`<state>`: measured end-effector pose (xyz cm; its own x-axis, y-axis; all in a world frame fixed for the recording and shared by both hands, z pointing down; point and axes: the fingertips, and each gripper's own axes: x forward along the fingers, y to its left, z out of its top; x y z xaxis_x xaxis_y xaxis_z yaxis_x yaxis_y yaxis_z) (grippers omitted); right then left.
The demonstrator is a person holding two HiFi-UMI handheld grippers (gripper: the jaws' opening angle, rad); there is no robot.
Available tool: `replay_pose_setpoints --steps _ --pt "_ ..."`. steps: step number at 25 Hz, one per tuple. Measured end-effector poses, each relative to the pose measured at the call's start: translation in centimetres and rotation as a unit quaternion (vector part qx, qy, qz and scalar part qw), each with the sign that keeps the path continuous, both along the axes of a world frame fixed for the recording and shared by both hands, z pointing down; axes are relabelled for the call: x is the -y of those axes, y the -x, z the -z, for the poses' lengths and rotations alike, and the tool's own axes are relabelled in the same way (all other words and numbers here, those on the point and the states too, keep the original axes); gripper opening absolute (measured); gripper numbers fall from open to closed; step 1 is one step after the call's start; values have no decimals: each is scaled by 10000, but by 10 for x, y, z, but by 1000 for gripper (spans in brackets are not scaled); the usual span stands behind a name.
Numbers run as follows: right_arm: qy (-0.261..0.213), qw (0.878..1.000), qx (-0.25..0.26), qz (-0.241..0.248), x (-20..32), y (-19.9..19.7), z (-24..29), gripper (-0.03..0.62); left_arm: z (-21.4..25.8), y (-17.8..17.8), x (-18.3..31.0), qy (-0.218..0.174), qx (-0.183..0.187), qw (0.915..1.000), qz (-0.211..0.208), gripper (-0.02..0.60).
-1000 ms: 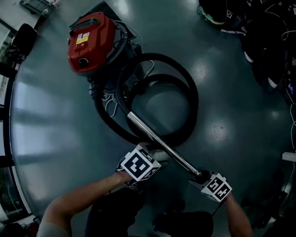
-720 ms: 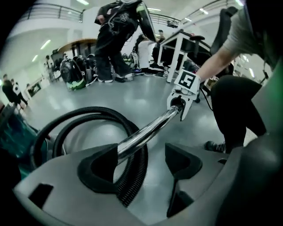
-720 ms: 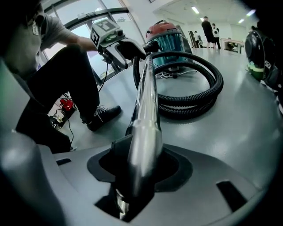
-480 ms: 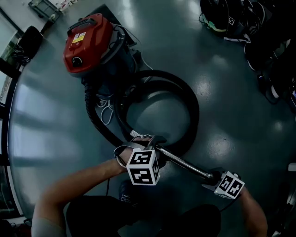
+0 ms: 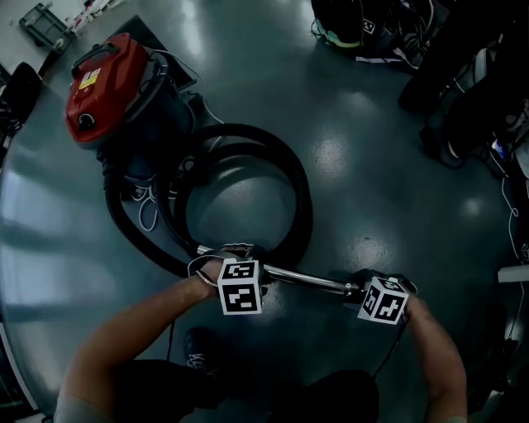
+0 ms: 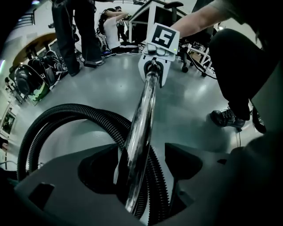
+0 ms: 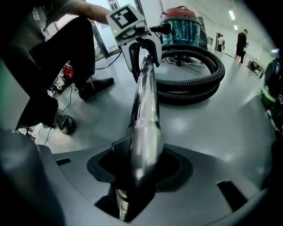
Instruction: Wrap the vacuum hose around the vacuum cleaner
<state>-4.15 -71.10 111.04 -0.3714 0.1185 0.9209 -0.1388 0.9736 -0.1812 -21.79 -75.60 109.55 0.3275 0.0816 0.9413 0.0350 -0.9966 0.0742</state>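
The red vacuum cleaner stands on the floor at the upper left, and shows far off in the right gripper view. Its black ribbed hose lies in a double loop beside it. A chrome wand runs nearly level between my hands. My left gripper is shut on the wand where it joins the hose, with hose ribs beside the tube. My right gripper is shut on the wand's free end, which tapers between the jaws.
White cord lies at the vacuum's base. Dark bags and gear line the top and right. A cart stands at the top left. People stand behind. The person's shoe rests close by.
Both grippers sank with the wand, which turned from a steep diagonal to nearly level. The left gripper rolled. In the picture the vacuum and hose loop shifted left.
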Motion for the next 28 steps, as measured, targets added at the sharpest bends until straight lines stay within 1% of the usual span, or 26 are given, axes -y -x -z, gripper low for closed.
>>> replay_pose_setpoints --steps 3,6,11,17,22,24,28 --pt "-142 9994 -317 44 7 -9 -11 193 -10 -6 4 72 17 10000 53 335" --pt "-258 9984 -504 9 6 -9 -21 193 -18 -6 6 220 5 9996 191 334" --pt "-399 9959 -813 -53 5 -12 -34 193 -30 -8 6 349 -9 9991 220 333" --pt "-63 9964 -804 -269 3 -3 -52 198 -43 1 2 375 183 9990 169 333" --pt "247 9952 -873 -362 1 -4 -57 206 -48 -3 6 343 206 9989 247 328" --pt "289 9949 -866 -423 1 -3 -57 210 -48 -2 7 325 206 9989 278 306" --pt "187 9950 -824 -531 3 -5 -51 219 -49 -4 8 361 208 9986 340 305"
